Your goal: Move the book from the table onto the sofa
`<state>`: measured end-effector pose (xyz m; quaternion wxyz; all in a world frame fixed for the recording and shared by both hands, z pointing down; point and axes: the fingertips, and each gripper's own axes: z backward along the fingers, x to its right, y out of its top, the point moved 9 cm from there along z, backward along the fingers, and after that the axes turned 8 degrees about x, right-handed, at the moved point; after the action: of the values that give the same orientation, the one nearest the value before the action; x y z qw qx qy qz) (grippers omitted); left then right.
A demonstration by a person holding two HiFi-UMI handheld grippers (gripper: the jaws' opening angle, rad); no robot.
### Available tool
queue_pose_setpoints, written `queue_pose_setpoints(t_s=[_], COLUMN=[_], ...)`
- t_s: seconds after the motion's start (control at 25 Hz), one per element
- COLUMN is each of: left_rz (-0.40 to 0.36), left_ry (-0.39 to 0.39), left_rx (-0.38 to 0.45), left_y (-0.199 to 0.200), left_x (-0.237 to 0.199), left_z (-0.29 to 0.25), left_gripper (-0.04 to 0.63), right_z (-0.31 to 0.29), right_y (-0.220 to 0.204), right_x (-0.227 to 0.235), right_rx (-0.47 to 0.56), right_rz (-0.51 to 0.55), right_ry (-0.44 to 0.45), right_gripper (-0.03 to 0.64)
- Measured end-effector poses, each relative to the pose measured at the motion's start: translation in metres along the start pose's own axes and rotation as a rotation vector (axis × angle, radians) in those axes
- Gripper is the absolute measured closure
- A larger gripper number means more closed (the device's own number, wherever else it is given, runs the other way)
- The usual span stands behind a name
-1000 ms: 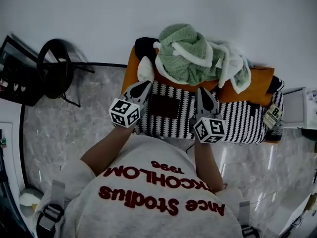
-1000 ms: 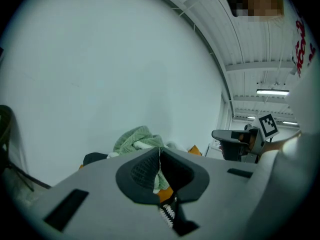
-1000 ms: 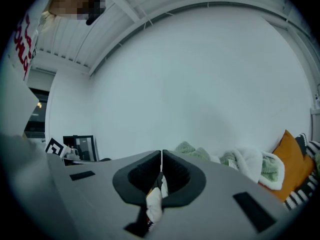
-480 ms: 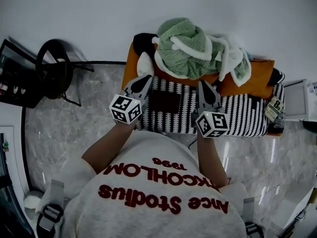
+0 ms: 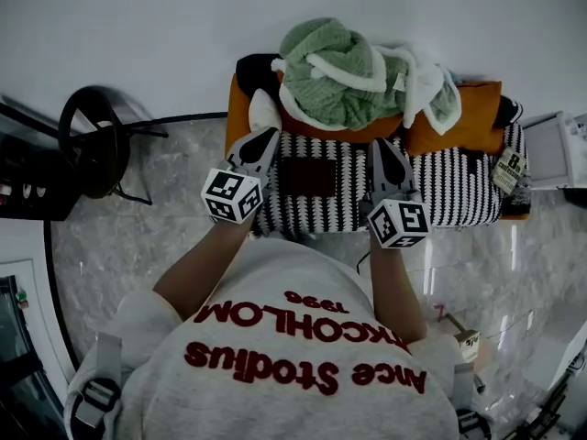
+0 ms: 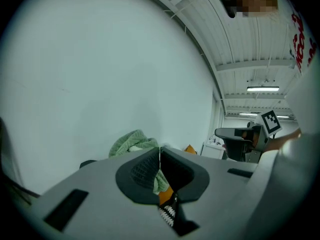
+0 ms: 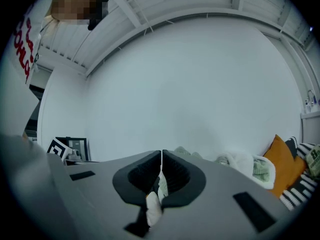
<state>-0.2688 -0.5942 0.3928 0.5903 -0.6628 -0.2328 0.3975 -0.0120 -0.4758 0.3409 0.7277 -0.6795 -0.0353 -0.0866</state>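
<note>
Marbled grey floor (image 5: 138, 218) runs up to the front of the sofa (image 5: 449, 209), and the person stands on it close against that front edge.

Both grippers are held level over the front part of the seat. The left gripper (image 5: 267, 136) has its jaws pressed together with nothing between them. The right gripper (image 5: 380, 146) is likewise closed and empty.

Between the two grippers, on the left half of the striped seat, lies a flat dark rectangle that I take to be the book (image 5: 307, 177). It lies flat and set back from the front edge, and neither gripper touches it.

On that reading the placing is done and the task is at its end. All that seems left is to draw both grippers straight back toward the person, clear of the seat, without brushing the book.

Room is easy here. The seat to the right of the book is bare stripes. Behind the book, along the back of the sofa, orange cushions (image 5: 459, 131) and a heaped green blanket (image 5: 330, 76) fill the space, so there is no room to push further in.

Left of the sofa stands a black chair (image 5: 92, 145), well apart, and a white cabinet (image 5: 555, 149) stands just beside the right end. A plain white wall (image 5: 138, 35) closes the scene behind the sofa.
</note>
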Motion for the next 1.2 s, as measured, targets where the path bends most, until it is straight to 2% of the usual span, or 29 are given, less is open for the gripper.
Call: queue_pose_setpoints(t_s=[0.28, 0.48, 0.64, 1.2], left_rz=[-0.027, -0.016, -0.022, -0.036], left_ry=[-0.122, -0.228, -0.335, -0.599], left_rx=[-0.021, -0.039, -0.039, -0.041], left_y=[-0.003, -0.011, -0.014, -0.052], left_x=[0.007, 0.031, 0.063, 0.222], left_z=[-0.017, -0.038, -0.057, -0.062], left_gripper=[0.574, 0.574, 0.574, 0.574], right_z=[0.029, 0.068, 0.1, 0.276], right_y=[0.001, 0.005, 0.01, 0.02], right_x=[0.003, 0.009, 0.019, 0.039], right_rx=[0.043, 0.072, 0.116, 0.237], right_rz=[0.018, 0.025, 0.037, 0.06], right_ry=[-0.136, -0.253, -0.349, -0.613], right_gripper=[0.583, 0.583, 0.583, 0.583])
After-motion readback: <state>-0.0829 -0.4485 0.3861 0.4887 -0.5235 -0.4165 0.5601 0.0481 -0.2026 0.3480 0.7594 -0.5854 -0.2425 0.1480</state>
